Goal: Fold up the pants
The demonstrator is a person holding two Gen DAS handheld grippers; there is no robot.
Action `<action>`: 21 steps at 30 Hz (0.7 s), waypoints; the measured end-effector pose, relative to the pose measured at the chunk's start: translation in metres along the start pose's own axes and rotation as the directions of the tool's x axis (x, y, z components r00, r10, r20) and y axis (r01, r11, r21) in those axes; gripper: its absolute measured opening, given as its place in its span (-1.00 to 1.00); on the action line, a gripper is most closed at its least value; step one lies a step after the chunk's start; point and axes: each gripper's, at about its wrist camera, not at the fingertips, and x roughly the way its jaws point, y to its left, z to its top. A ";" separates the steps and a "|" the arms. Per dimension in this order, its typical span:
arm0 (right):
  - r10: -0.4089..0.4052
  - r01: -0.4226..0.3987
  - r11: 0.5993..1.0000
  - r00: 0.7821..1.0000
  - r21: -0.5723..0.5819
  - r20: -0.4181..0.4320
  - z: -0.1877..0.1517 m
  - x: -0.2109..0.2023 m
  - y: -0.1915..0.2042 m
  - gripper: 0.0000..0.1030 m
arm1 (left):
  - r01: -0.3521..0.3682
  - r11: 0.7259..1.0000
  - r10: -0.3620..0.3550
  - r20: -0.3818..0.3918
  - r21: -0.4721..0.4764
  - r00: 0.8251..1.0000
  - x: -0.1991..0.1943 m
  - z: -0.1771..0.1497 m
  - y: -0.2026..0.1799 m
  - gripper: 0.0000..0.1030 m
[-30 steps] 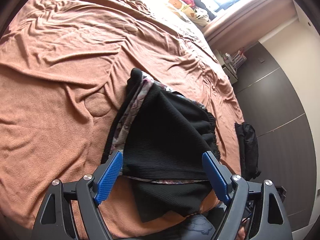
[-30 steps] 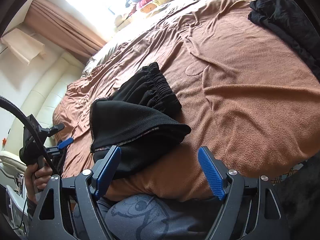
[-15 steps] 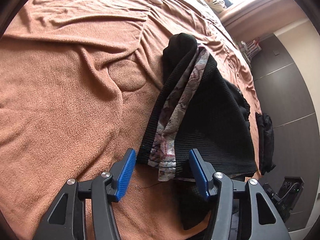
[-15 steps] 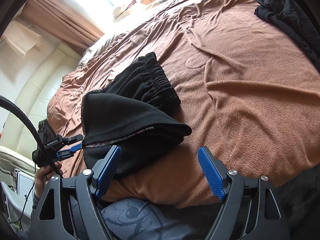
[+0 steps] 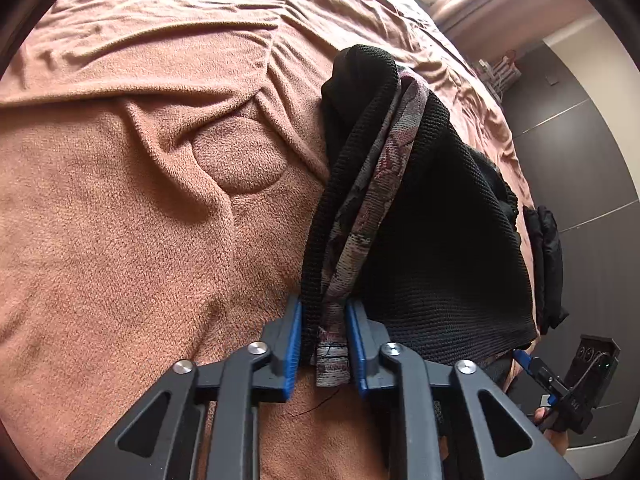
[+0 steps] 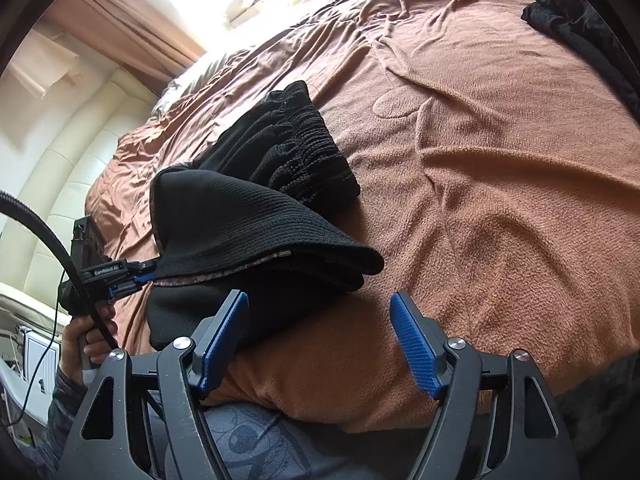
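Observation:
Black knit pants point(image 5: 432, 216) with a patterned lining lie partly folded on the brown blanket. My left gripper point(image 5: 324, 312) is closing, and its blue pads press on the pants' near edge, where black knit and lining point(image 5: 360, 216) bunch together. In the right wrist view the left gripper point(image 6: 140, 276) grips the left corner of the pants point(image 6: 256, 232), whose elastic waistband point(image 6: 304, 148) lies farther back. My right gripper point(image 6: 320, 312) is closing slowly and stands wide just in front of the fold. Only blanket shows between its fingers.
The brown blanket point(image 6: 500, 200) covers the whole bed, wrinkled. A second black garment point(image 6: 580, 12) lies at the far right edge. A cream padded headboard point(image 6: 60, 184) is on the left and dark wardrobe doors point(image 5: 580, 140) beyond the bed. A person's hand point(image 6: 84, 336) holds the left tool.
My left gripper has dropped toward the bed and closed from wide open onto the pants' edge. My right gripper has come a little closer to the fold and narrowed slightly.

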 end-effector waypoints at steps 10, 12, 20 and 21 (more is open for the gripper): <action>-0.029 0.031 0.997 0.999 -0.067 0.023 0.001 0.012 0.006 -0.19 | 0.082 0.996 -0.086 0.102 0.041 0.991 -0.057 0.011 -0.026 -0.82; -0.037 0.039 0.996 0.999 -0.076 0.029 0.001 0.013 0.006 -0.52 | 0.094 0.994 -0.100 0.120 0.059 0.988 -0.067 0.019 -0.037 -0.82; 0.015 -0.013 0.999 0.999 -0.043 0.037 -0.002 0.002 -0.006 -0.88 | 0.135 0.987 -0.150 0.185 0.092 0.971 -0.084 0.059 -0.079 -0.87; 0.019 -0.017 0.999 0.999 -0.047 0.040 -0.002 0.000 -0.007 -0.88 | 0.142 0.986 -0.157 0.190 0.092 0.969 -0.083 0.064 -0.086 -0.88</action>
